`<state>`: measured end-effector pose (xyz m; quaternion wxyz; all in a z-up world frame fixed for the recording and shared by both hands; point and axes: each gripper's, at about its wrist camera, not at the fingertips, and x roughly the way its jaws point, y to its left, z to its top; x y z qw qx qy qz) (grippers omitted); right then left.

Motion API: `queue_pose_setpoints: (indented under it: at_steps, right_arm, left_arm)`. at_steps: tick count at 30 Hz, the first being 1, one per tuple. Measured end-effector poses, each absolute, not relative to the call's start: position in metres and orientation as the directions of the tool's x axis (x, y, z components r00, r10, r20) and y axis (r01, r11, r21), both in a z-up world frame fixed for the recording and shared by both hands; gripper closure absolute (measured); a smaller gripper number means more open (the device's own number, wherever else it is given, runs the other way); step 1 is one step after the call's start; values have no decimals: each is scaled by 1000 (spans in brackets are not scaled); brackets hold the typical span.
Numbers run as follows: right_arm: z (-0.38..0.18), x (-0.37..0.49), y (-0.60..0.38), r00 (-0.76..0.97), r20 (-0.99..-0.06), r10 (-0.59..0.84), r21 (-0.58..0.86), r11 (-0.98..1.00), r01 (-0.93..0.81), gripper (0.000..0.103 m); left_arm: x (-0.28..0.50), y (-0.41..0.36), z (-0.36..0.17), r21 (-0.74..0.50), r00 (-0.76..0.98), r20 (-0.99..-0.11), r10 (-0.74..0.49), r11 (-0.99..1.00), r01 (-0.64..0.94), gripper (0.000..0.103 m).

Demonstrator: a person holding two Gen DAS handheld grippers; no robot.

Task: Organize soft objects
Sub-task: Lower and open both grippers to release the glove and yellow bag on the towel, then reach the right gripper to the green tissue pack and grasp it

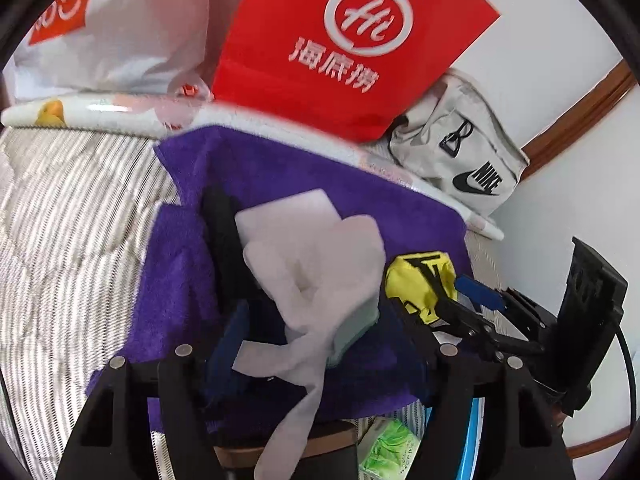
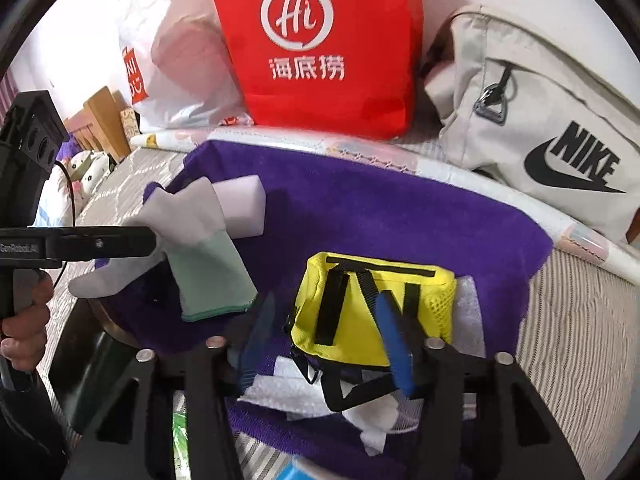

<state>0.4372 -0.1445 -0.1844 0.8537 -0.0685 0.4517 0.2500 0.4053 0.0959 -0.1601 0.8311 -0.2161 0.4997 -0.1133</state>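
Left gripper (image 1: 320, 320) fingers apart, grey glove (image 1: 320, 276) loose between them, centre frame. Right gripper (image 2: 332, 340) fingers apart around yellow pouch (image 2: 360, 300), lower centre. Both lie on purple towel (image 2: 380, 208), likely the sorting spot; red bag (image 2: 320, 40) above.
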Motion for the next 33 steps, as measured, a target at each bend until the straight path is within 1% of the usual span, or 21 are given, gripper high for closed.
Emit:
queue_pose_setpoints:
  at_steps: [1,8,13,18,21,26,31,33]
  right_arm:
    - [-182,435,-146,470,-802,367,111,866,-488,49]
    - [-155,404,-153,515,-778,360,88,874,-478,39]
    - [-138,368,-149,531,-747,399,101,858,-503,39]
    - [-136,328,-140,510,-737,444,128,832,-540,39]
    - [-141,309,-139,488,-750,446,148,832,-535,39]
    - [-153,289,-135,433,-774,461,193,824,-533,39]
    - [-168,271,-123,407,-801,439,159,812,-562,39]
    - [-174,267,-117,412,-810,417,122,807,-577,39]
  left_arm:
    - [403,97,-157,-473,478,-780,-405,880,-27,35]
    - [376,105,-132,-471,514,-763,-392,882,-26,35]
    - [342,110,-113,-463,554,-741,-378,886,-14,35]
    - [301,122,-100,-457,604,-715,-353,889,-22,36]
    - [279,131,-97,-451,625,-705,-335,892,-31,35]
    - [240,139,-99,-407,643,-707,-295,913,-28,35]
    - [211,141,-116,-378,632,-729,-265,924,-48,35]
    - [202,141,-123,-380,629,-731,-266,924,-51,35]
